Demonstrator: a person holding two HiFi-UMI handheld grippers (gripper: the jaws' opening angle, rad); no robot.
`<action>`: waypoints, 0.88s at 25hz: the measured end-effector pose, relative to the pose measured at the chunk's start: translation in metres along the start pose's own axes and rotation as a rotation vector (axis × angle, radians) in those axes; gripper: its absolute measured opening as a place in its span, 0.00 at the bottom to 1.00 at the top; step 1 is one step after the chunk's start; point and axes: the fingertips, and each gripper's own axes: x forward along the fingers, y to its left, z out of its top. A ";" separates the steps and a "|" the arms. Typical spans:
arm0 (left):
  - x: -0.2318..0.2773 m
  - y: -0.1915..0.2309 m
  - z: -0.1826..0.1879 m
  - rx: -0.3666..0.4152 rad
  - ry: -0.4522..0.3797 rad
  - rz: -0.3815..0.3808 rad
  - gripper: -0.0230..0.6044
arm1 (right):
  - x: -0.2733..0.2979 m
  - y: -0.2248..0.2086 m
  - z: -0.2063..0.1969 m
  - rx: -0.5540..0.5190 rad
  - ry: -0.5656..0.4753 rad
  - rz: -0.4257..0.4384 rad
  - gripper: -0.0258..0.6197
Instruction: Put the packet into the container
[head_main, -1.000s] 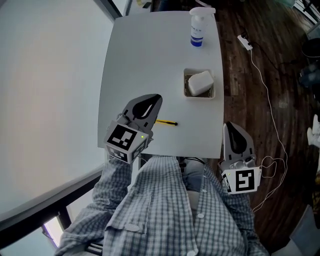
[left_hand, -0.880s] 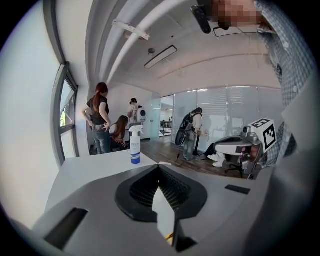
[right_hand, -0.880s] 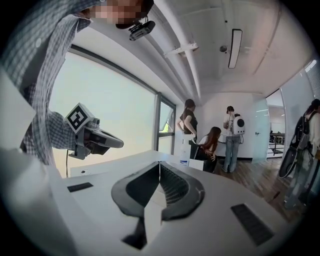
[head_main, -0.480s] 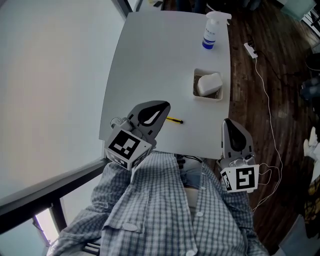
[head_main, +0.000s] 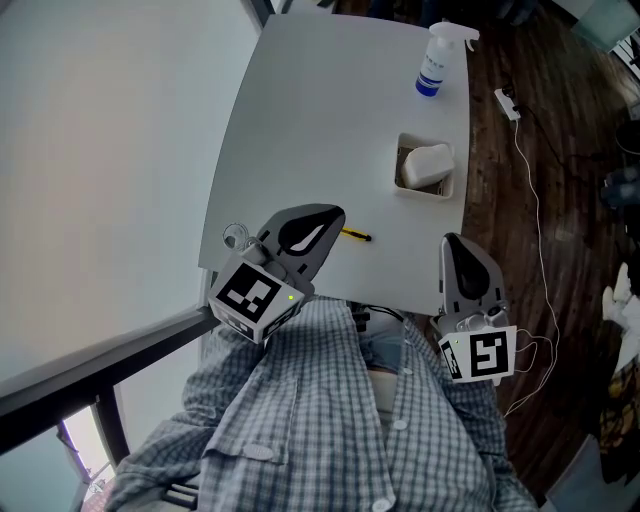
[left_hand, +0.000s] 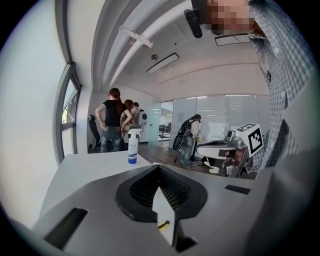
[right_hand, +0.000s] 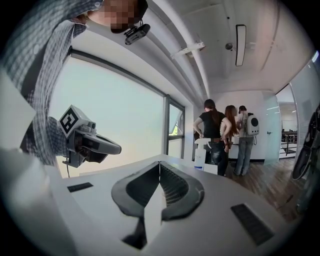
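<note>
The white packet (head_main: 428, 160) lies inside the small white container (head_main: 404, 181) near the table's right edge. My left gripper (head_main: 336, 214) hovers over the near left part of the table, shut with nothing in it, its tip just left of a yellow-and-black pen (head_main: 355, 235). That pen (left_hand: 163, 224) shows under the closed jaws in the left gripper view. My right gripper (head_main: 452, 242) is held off the table's near right corner, shut and empty. The container (right_hand: 212, 168) shows far ahead in the right gripper view.
A spray bottle (head_main: 437, 60) stands at the far right of the white table (head_main: 320, 110). A cable and power strip (head_main: 506, 104) lie on the wooden floor to the right. Several people (right_hand: 222, 135) stand beyond the table's far end.
The head camera has shifted, so the table now sits higher and further right in view. My left gripper has drawn back slightly toward the near edge. Both grippers stay shut.
</note>
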 end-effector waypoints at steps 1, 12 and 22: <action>-0.001 0.000 -0.001 0.000 0.000 0.002 0.05 | 0.000 0.001 0.000 -0.001 0.001 0.002 0.06; -0.001 -0.003 -0.004 -0.010 0.008 0.001 0.05 | 0.002 0.012 0.001 -0.028 0.001 0.048 0.06; 0.001 -0.011 -0.004 -0.028 0.014 -0.031 0.05 | 0.002 0.012 0.001 -0.027 -0.002 0.048 0.06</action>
